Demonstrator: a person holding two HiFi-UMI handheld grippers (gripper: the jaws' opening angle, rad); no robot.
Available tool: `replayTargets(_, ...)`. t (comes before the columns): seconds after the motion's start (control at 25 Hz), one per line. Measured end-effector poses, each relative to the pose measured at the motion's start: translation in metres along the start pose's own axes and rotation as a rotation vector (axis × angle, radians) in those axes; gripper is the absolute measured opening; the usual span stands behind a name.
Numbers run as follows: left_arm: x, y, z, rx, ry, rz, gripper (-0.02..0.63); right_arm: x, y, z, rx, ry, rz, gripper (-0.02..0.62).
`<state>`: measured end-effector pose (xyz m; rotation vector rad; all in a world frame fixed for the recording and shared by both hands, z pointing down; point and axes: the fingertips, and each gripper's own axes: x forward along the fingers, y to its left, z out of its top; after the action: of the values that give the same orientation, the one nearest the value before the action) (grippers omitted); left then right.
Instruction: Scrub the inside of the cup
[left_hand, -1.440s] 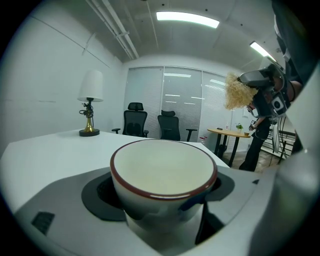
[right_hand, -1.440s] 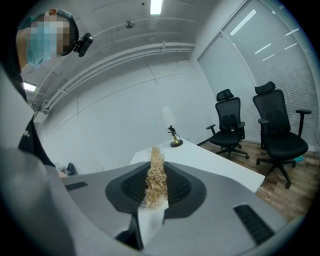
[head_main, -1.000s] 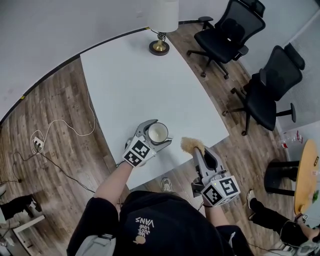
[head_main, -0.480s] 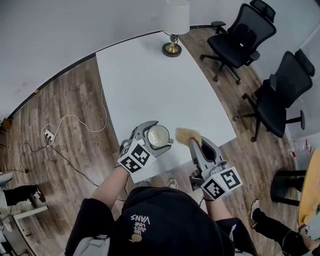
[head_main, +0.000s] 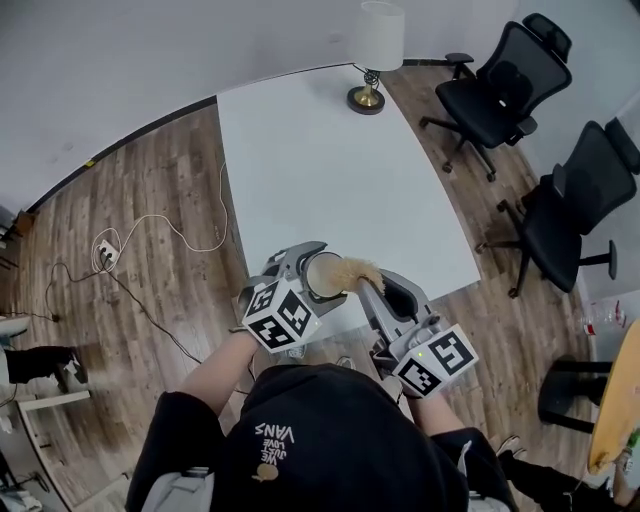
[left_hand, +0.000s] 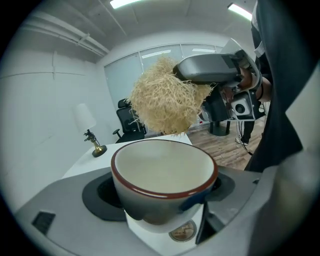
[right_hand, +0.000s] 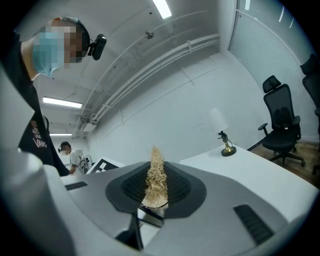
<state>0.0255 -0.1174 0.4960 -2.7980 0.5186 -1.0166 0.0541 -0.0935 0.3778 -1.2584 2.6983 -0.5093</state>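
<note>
My left gripper (head_main: 305, 268) is shut on a cup (head_main: 322, 276) with a cream inside and a red-brown rim, held above the near edge of the white table (head_main: 330, 170). In the left gripper view the cup (left_hand: 165, 180) sits upright between the jaws, its mouth facing up. My right gripper (head_main: 368, 288) is shut on a tan fibre scrubber (head_main: 352, 270), whose tuft touches the cup's right rim. That scrubber (left_hand: 167, 102) hangs just above the far rim in the left gripper view. Squeezed thin between the right jaws, the scrubber (right_hand: 156, 177) stands on edge.
A lamp with a white shade and brass base (head_main: 372, 50) stands at the table's far end. Two black office chairs (head_main: 500, 90) stand right of the table. Cables (head_main: 150, 250) lie on the wood floor at left.
The right gripper has carried the scrubber leftward, from a gap beside the cup to its rim. The head camera has shifted, so the table sits further right in view.
</note>
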Motion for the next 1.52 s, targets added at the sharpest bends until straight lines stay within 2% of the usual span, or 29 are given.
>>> replayTargets(0.2,-0.011,-0.002,0.006,0.036,0.007,0.032,0.417,0.011,0.016,-0.007,-0.054,0.05,0.077,0.072)
replayTargets(0.56,-0.028,0.005,0.013,0.072,0.013,0.094,0.417,0.023,0.027,-0.022,-0.182,0.146,0.104,0.072)
replayTargets(0.72,-0.025,0.008,0.015,0.137,0.039,0.108,0.419,0.022,0.031,-0.03,-0.168,0.192,0.137,0.071)
replayTargets(0.84,-0.022,0.002,0.016,0.152,0.038,0.093,0.419,0.025,0.041,-0.031,-0.157,0.205,0.183,0.071)
replayTargets(0.92,-0.021,-0.003,0.016,0.155,0.036,0.081,0.419,0.029,0.042,-0.03,-0.178,0.209,0.183,0.071)
replayTargets(1.08,-0.021,-0.012,0.021,0.172,0.02,0.063,0.419,0.033,0.028,-0.023,-0.223,0.207,0.124,0.071)
replayTargets(1.32,-0.025,-0.005,0.027,0.166,-0.002,0.092,0.419,0.025,0.02,-0.025,-0.18,0.21,0.087,0.071)
replayTargets(1.52,-0.028,0.003,0.023,0.153,0.001,0.097,0.419,0.026,0.037,-0.032,-0.111,0.223,0.154,0.071)
